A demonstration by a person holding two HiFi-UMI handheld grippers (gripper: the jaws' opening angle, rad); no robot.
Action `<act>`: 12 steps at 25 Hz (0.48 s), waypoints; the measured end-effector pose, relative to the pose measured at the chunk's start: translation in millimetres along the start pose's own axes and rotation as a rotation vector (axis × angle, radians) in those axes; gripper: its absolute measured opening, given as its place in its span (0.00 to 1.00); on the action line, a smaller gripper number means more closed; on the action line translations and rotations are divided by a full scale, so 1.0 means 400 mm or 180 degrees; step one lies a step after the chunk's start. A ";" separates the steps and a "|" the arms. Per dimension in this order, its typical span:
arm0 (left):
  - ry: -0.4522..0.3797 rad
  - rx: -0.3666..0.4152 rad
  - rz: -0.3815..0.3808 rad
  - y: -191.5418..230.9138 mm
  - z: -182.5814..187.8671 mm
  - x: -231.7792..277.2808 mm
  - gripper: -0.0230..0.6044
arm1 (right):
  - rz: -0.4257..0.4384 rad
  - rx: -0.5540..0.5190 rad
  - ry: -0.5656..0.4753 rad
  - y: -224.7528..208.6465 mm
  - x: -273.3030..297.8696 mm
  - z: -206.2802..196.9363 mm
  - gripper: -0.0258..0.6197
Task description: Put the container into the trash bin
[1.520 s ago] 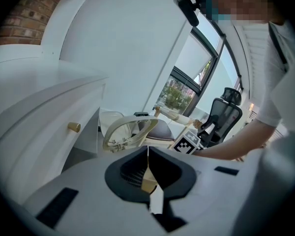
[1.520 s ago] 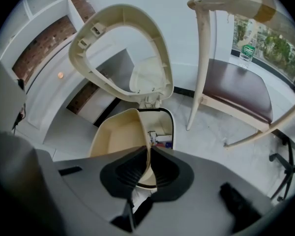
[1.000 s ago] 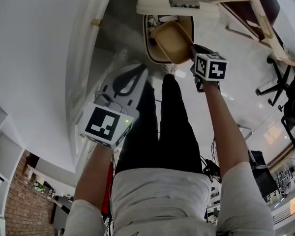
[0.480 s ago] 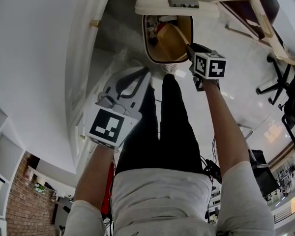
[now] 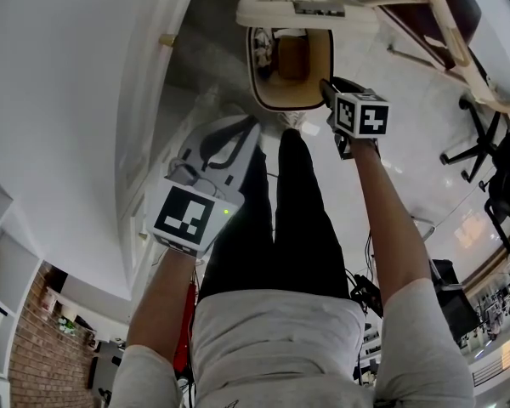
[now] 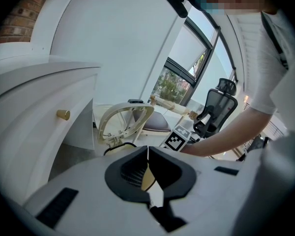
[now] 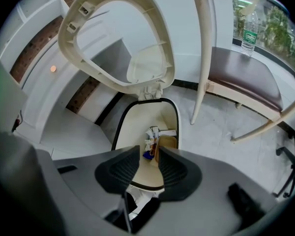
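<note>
A pale floor is stretching between a white cabinet and a wooden bench. The trash bin is standing open with the container lying inside. The right tongs are hovering over its rim, narrowly parted and empty. The left tongs are pressed together, well back.

Bright daylight, fisheye edges, dark vignette, soft foreground

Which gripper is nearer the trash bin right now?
Right. The right gripper hangs just over the near rim of the trash bin, jaws apart and empty. The left gripper is well short of it, by the person's leg, jaws shut.
</note>
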State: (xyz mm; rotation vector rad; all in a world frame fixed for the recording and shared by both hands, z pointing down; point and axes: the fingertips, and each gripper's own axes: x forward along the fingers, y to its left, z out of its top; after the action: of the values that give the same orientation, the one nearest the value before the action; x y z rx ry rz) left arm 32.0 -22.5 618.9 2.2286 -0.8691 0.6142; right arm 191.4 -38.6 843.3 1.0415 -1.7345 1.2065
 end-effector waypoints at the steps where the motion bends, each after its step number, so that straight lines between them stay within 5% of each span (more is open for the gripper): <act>1: -0.0001 -0.0017 0.0005 0.000 0.002 -0.003 0.07 | -0.0005 -0.0011 0.0003 0.001 -0.004 0.001 0.22; 12: -0.0043 0.0030 0.0031 0.002 0.034 -0.017 0.06 | -0.0017 -0.0073 -0.0016 0.003 -0.052 0.012 0.22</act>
State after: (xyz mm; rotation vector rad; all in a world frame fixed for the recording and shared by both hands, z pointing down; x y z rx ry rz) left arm 29.2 -29.7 605.8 2.2407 -0.8860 0.6097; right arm 197.4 -38.8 823.1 1.0360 -1.7445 1.1789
